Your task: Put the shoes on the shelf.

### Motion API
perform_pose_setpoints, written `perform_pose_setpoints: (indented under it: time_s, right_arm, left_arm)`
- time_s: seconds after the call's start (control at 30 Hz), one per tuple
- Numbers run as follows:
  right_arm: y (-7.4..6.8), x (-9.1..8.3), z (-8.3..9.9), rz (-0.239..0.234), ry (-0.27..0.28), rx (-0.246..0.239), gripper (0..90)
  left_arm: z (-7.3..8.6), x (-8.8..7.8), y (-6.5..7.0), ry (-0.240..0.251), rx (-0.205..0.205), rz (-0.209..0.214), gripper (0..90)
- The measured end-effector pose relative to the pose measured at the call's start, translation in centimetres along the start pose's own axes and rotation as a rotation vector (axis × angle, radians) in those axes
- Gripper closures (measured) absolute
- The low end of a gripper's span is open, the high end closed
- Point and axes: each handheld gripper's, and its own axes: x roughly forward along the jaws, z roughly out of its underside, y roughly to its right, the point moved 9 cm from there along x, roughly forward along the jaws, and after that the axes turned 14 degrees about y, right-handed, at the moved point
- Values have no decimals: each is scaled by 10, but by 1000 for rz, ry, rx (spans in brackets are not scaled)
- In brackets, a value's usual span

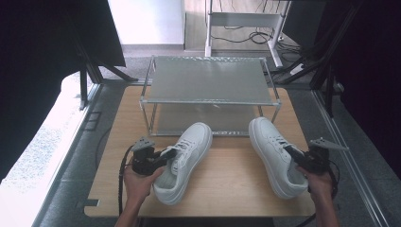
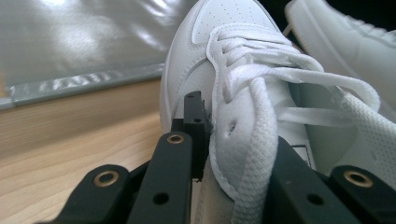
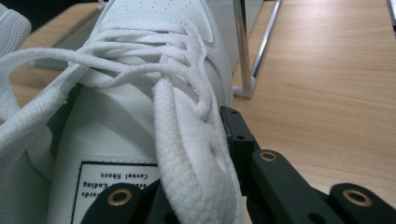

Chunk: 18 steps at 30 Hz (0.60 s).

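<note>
A person's two forearms come in at the near edge of a wooden table (image 1: 227, 179), each hand holding a black two-jaw gripper. The left gripper (image 1: 165, 155) is clenched on the side wall of the left white sneaker (image 1: 185, 158), by the lace eyelets; in the left gripper view one jaw presses the shoe's outer side and the other sits inside the opening, with a thick lace draped across it. The right gripper (image 1: 292, 153) is clamped the same way on the collar of the right white sneaker (image 1: 275, 153); the right gripper view shows one jaw against the shoe's outer side and the tongue label close up.

Both shoes lie on the table with toes pointing away from the person, towards a two-tier metal shoe rack (image 1: 208, 92). The toes sit just in front of the rack's lower shelf. The shoes are well apart from each other.
</note>
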Motion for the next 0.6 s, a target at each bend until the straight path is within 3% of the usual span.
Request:
perform_pose_setpoints:
  time_s: [0.03,0.17,0.6]
  right_arm:
    - [-2,-2,-2,-11,11,11,861]
    - [-6,-5,-7,-32,37,32,861]
    - [-21,-13,-21,-83,100,58,861]
  left_arm:
    - [-4,-3,2,18,-12,23,821]
    - [-10,-8,4,51,-36,51,821]
    - [-24,-21,3,118,-69,79,822]
